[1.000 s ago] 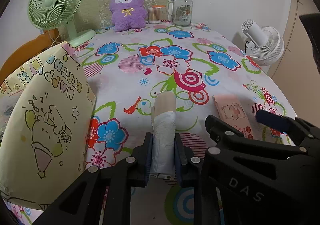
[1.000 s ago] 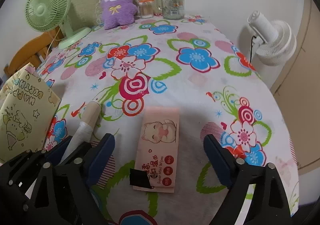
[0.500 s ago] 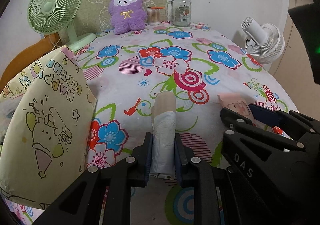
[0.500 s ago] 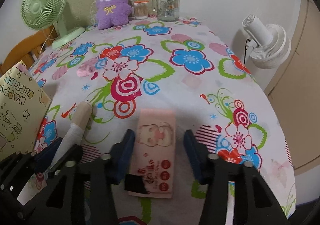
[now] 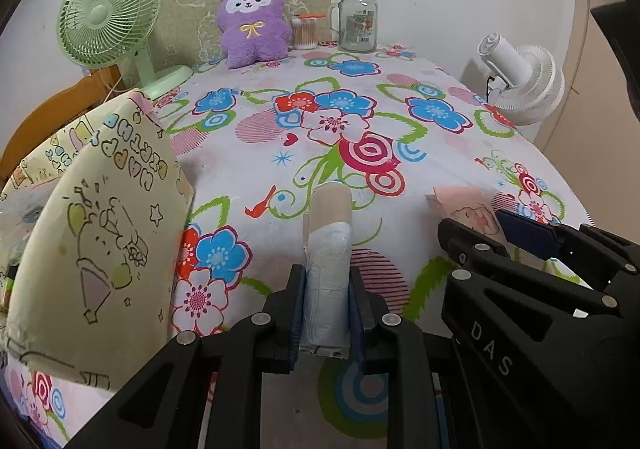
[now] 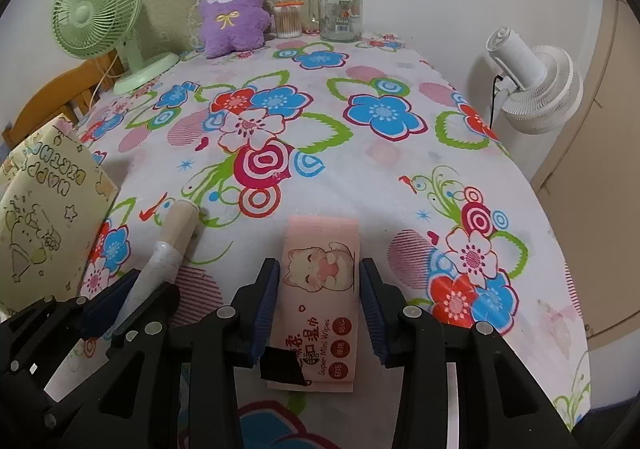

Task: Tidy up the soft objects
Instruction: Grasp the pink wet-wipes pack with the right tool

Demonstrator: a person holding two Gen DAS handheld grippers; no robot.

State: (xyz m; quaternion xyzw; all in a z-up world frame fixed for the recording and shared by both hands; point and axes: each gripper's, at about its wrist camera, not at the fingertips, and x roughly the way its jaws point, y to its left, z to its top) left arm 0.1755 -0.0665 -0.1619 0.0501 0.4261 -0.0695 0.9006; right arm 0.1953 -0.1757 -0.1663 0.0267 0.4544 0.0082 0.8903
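2 grippers down on the floral tablecloth [image 6: 400,185], each w/ 1 soft item.
Left gripper [image 5: 327,309] pinches the white roll of bags [image 5: 326,277] on its cardboard tube, roll lying on the cloth beside the yellow gift bag [image 5: 92,249]. Right gripper [image 6: 318,303] has its pads against both sides of the pink wet-wipes pack [image 6: 320,289], flat on the cloth nr the front edge. Purple plush [image 6: 234,13] sits at the far end.
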